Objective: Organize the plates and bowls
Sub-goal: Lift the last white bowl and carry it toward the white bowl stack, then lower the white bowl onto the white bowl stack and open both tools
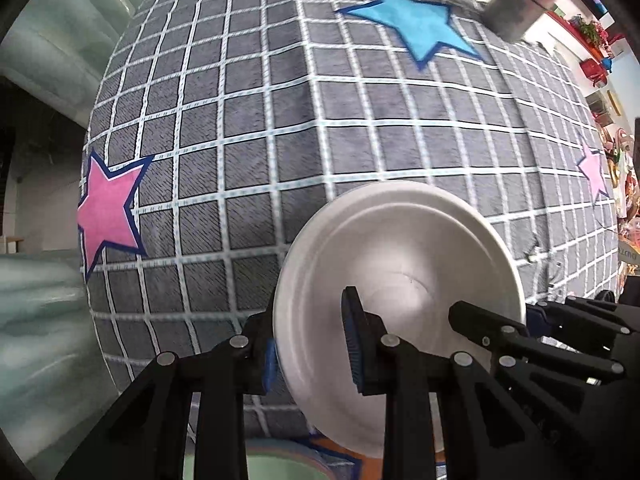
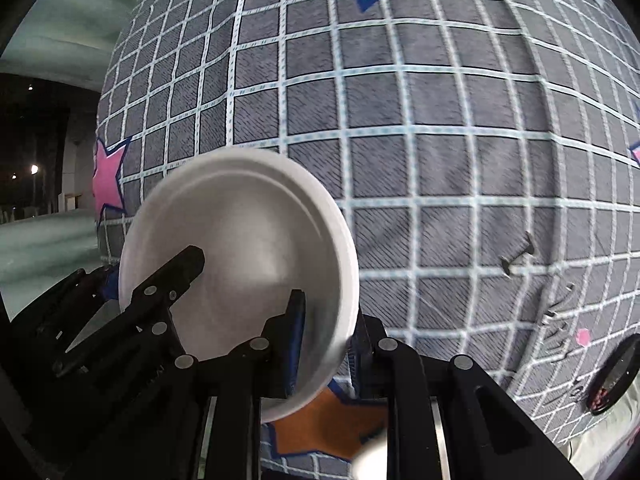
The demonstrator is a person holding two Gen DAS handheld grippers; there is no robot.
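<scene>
Bowl: white bowl [image 1: 400, 280], round, plain matte, wide flat rim, shallow stepped inside; empty. Edges blurred in both views.
Bowl position: was held clear above the desk cloth [image 1: 280, 128], tilted, its inside facing both cameras; the cloth was visible all round it.
Left tongs: left tongs [image 1: 312, 344] were clamped on the bowl's rim, one blue pad inside the bowl, the other outside the wall.
Right tongs: right tongs [image 2: 326, 340] were clamped on the opposite rim the same way, one finger inside, one outside.
Cross-view: each camera saw the other tongs' black finger reaching into the bowl from the far side.
Desk cover: grey cloth with white grid lines and sewn stars: pink star [image 1: 106, 210], blue star [image 1: 416, 20], orange star [image 2: 328, 424] under the bowl.
Other containers: grey metal cup [image 1: 520, 0] at the far edge, contents not visible; pale green dish [image 1: 276, 464] at the bottom edge of the left view, mostly hidden, contents unclear.
Right edge: dark round object [image 2: 614, 376] on the cloth, unidentifiable.
</scene>
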